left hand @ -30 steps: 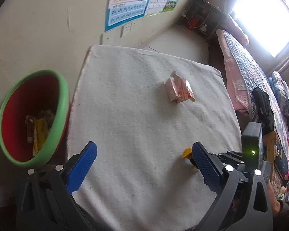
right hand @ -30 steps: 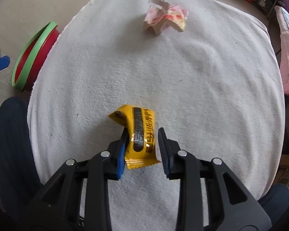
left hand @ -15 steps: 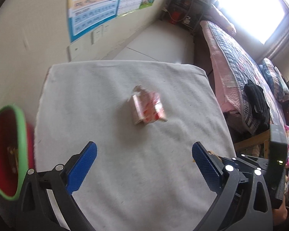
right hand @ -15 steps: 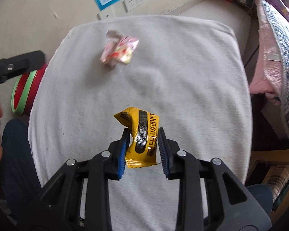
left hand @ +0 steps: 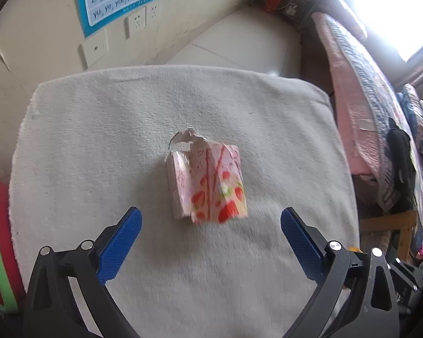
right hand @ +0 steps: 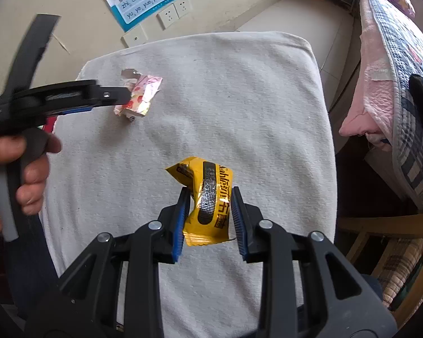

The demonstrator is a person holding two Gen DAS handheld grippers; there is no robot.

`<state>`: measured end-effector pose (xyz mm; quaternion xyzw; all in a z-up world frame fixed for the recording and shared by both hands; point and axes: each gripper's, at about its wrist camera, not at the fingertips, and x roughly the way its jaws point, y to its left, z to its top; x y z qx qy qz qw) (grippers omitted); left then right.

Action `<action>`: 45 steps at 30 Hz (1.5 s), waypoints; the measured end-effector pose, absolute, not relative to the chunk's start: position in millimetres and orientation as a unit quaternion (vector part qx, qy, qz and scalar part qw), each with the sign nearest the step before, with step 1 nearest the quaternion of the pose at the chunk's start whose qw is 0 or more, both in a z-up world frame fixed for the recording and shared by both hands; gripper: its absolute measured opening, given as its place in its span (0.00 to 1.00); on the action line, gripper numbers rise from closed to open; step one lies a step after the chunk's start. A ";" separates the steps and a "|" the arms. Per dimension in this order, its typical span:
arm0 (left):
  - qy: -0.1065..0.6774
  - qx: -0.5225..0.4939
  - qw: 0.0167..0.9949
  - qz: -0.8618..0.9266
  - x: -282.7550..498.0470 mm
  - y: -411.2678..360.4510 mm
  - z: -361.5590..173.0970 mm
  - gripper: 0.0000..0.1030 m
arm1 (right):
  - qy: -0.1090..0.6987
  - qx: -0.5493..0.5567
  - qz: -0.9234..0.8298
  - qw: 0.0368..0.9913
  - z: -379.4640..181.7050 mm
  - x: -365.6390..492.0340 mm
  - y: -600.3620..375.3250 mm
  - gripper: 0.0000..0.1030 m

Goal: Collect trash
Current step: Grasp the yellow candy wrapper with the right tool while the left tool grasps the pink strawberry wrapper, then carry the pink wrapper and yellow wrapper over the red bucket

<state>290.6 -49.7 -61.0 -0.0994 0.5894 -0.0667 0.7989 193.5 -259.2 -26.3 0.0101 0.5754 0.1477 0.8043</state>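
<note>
Yellow wrapper (right hand: 208, 202): light, crinkly, clamped mid-body in right gripper (right hand: 210, 219). Pink wrapper (left hand: 207, 180): torn, flimsy, centred on white cloth (left hand: 98, 146); left gripper (left hand: 210, 236) held wide apart above, best pinched across its middle.

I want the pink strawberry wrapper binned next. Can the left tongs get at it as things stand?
Probably yes. The left tongs stand open just short of the pink wrapper, which lies alone on the white cloth; nothing sits between them.
</note>
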 end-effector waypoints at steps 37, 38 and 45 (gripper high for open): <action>0.593 -0.027 0.803 -0.047 240.0 -33.0 -45.4 0.42 | 0.547 0.022 0.160 0.822 -1.5 182.3 -258.8 0.29; 0.591 -0.028 0.805 -0.047 237.4 -30.4 -42.6 0.42 | 0.545 0.022 0.161 0.823 0.2 180.3 -257.6 0.29; 0.571 -0.038 0.819 -0.041 203.2 -11.0 -17.1 0.42 | 0.530 0.019 0.176 0.829 13.5 167.2 -237.8 0.29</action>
